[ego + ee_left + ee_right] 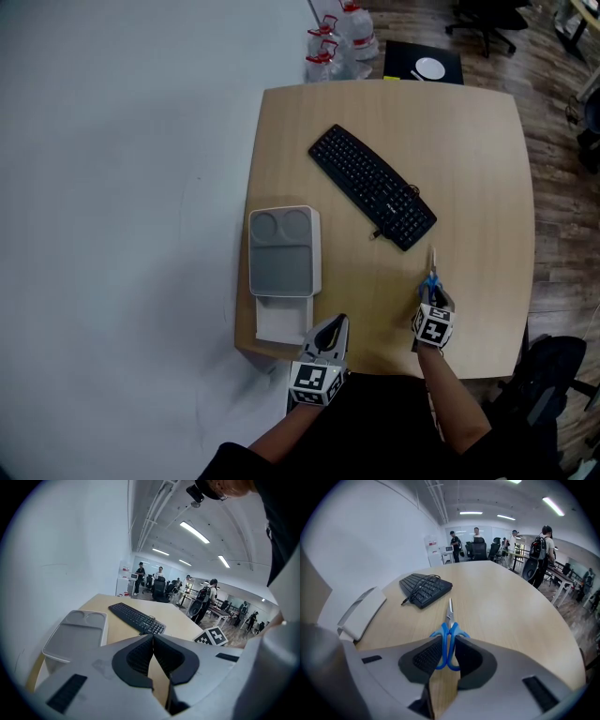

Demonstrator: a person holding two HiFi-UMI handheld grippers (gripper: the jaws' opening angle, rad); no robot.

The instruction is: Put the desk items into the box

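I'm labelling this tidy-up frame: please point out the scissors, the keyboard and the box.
scissors (450,622), right gripper view, at the blade pivot.
keyboard (372,187), head view, middle of the keys.
box (281,267), head view, on its grey top.

Blue-handled scissors (448,631), black keyboard (372,187), pale grey box (284,267), light wood-grain table (469,169)

Person wears black top (375,431), short-sleeved, forearms bare. Left gripper (336,323) & right gripper (433,298): grey plastic shells, black ribbed pads (425,658) inside each jaw, plus a cube (317,382) w/ b/w square markers at the near end.
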